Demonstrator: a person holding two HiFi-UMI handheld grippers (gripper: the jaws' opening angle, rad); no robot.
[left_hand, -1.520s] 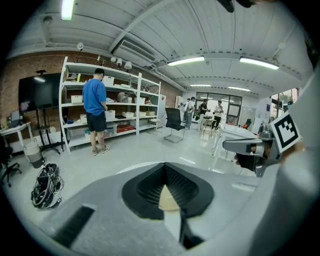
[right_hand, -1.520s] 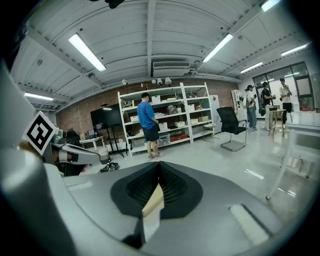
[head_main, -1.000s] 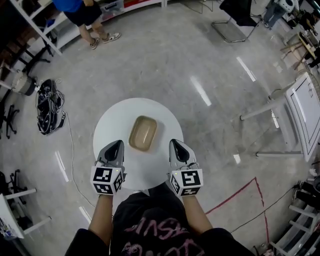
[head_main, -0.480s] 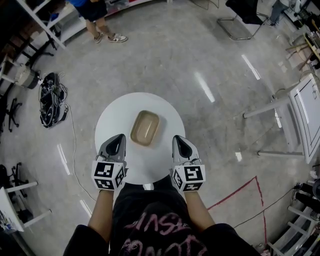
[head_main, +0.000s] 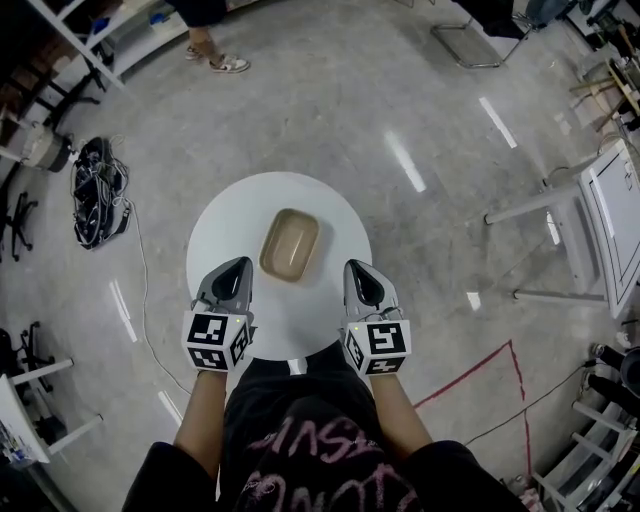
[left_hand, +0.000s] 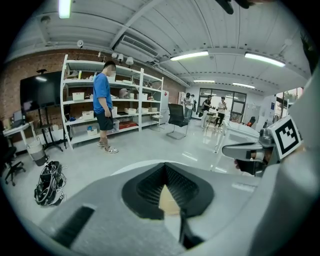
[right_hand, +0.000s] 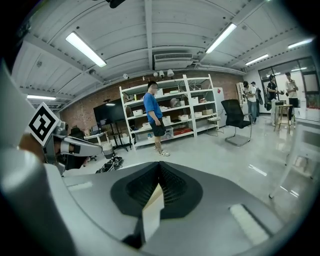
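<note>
The tray (head_main: 290, 245) lies at the centre of the table (head_main: 225, 215), long axis pointing away from the person. Left tongs (head_main: 242, 264) and right tongs (head_main: 352, 267) flank its near end, clenched and empty, the left marginally nearer.

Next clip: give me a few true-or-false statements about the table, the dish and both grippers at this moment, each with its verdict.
1. The tan dish lies on the round white table. True.
2. The left gripper grips the dish's rim. False: it is apart from the dish, to its left, with its jaws together on nothing.
3. The right gripper is to the dish's right, clear of it. True.
4. The dish holds a stack of cups. False: it looks empty.
5. A bundle of cables lies on the floor left of the table. True.
</note>
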